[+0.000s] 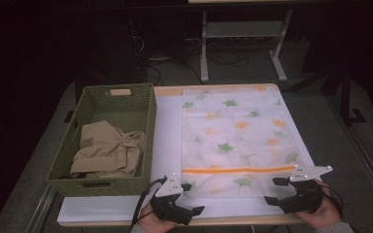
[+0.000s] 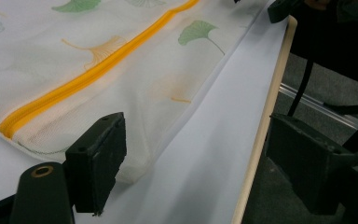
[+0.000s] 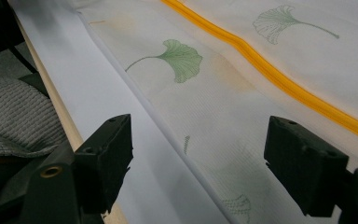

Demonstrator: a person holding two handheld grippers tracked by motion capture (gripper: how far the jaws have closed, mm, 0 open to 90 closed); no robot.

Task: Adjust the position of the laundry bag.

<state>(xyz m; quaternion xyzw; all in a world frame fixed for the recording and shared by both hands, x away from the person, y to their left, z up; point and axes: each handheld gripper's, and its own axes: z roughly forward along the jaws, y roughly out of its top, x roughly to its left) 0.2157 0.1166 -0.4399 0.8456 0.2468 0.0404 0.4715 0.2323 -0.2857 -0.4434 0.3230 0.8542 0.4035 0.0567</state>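
Since the mesh laundry bag (image 1: 235, 141) is spread out flat on the right half of the surface (image 1: 167, 145), with its orange zipper (image 1: 238, 170) running along the near end, it looks set up so the opening faces the person and can be reached first. That makes sense if the clothes are meant to go in it. Both tongs sit right at that near edge, one off each corner, so I'd guess the plan is to pinch the hem on both sides and work the zip or lift the mouth.

Left tongs (image 1: 193, 198) are spread wide, nothing between the jaws; in the left gripper view one jaw hangs just over the bag's corner (image 2: 121, 172) and the other is out past the surface's edge. Right tongs (image 1: 275, 190) are also released and empty, hovering by the other corner, with one jaw over the fabric in the right gripper view.

Over on the left is a green woven basket (image 1: 143, 121) holding a crumpled beige garment (image 1: 108, 150), parked just beside the bag, probably so it's a short carry across
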